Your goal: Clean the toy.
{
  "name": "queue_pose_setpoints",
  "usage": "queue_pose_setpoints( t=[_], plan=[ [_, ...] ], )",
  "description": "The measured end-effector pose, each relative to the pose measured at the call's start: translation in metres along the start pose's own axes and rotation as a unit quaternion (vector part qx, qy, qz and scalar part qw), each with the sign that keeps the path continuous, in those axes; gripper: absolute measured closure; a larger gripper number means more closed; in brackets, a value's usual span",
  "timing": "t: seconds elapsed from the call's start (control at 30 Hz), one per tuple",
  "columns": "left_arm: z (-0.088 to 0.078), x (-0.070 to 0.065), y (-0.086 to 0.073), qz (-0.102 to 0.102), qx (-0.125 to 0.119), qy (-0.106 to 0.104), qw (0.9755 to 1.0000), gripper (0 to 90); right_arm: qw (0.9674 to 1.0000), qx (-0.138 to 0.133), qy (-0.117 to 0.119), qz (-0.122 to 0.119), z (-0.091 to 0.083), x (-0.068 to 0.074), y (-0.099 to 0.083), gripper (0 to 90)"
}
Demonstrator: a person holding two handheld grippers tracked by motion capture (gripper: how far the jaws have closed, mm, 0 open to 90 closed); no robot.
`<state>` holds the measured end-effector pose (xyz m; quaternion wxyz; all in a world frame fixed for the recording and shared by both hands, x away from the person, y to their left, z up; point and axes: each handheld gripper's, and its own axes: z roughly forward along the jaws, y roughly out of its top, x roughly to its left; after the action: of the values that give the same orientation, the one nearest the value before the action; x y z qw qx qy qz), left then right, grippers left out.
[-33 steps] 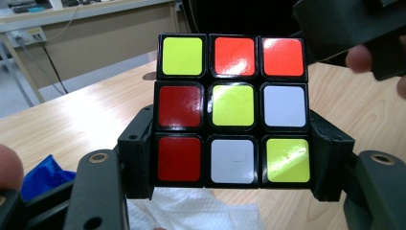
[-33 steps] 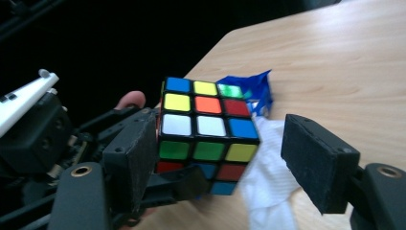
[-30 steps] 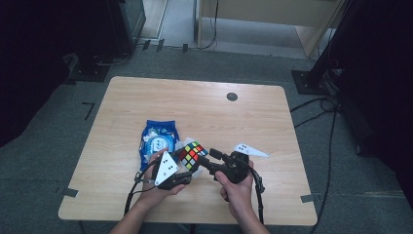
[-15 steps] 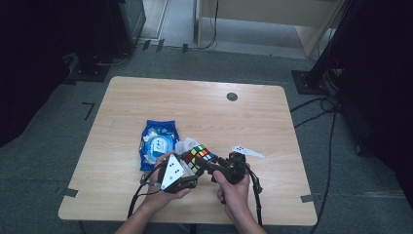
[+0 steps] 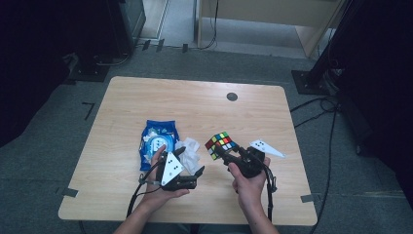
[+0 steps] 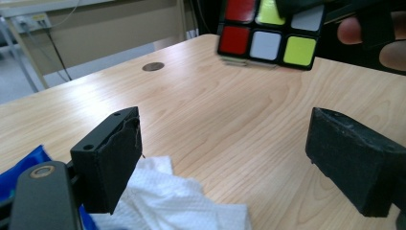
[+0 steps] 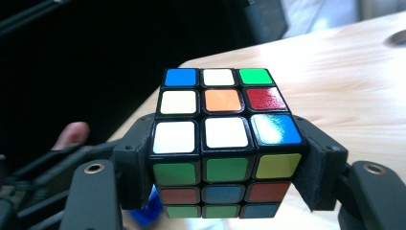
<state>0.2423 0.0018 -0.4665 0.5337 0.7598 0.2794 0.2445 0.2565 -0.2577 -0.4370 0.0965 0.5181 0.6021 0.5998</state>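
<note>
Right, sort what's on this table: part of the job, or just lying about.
In the job:
- puzzle cube, clamped in the right hand-held gripper
- left hand-held gripper, open, nothing between its pads

Lying about:
- white tissue
- blue wipes pack
- dark disc in the tabletop

Light falls from above on my pale wooden table [image 5: 195, 105]; surroundings stay dim. Glare gleams on my multicoloured plastic puzzle cube [image 7: 225, 139]. Far background blurs softly.

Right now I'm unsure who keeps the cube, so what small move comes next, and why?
Probably bring the tissue up to wipe the cube: the right gripper clamps the cube off the table, while the left gripper, just opened, stands empty over the tissue.
</note>
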Motion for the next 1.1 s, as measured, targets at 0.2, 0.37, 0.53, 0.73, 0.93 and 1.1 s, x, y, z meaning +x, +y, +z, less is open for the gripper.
queue_pose_setpoints(
  t=[0.2, 0.37, 0.53, 0.73, 0.93, 1.1],
  plan=[
    [-0.006, 0.017, 0.0, -0.022, 0.004, 0.026, 0.9994, 12.7, 0.995, -0.014, -0.076, -0.063, 0.001, -0.011, -0.003, 34.4],
    [-0.011, 0.032, -0.001, -0.035, 0.005, 0.046, 0.9983, 13.0, 0.9874, -0.002, -0.121, -0.103, 0.011, -0.018, -0.013, 34.4],
    [-0.018, 0.046, 0.0, -0.05, 0.005, 0.067, 0.9965, 13.3, 0.9826, 0.019, -0.141, -0.119, 0.024, -0.026, -0.022, 34.4],
    [-0.023, 0.06, -0.002, -0.064, 0.013, 0.088, 0.994, 13.5, 0.9766, 0.045, -0.166, -0.129, 0.04, -0.032, -0.032, 34.4],
    [-0.023, 0.061, -0.002, -0.067, 0.015, 0.087, 0.9938, 13.6, 0.9706, 0.061, -0.186, -0.14, 0.047, -0.036, -0.038, 34.4],
    [-0.021, 0.058, -0.001, -0.065, 0.019, 0.083, 0.9943, 13.7, 0.9652, 0.071, -0.204, -0.147, 0.05, -0.04, -0.044, 34.4]
  ],
)
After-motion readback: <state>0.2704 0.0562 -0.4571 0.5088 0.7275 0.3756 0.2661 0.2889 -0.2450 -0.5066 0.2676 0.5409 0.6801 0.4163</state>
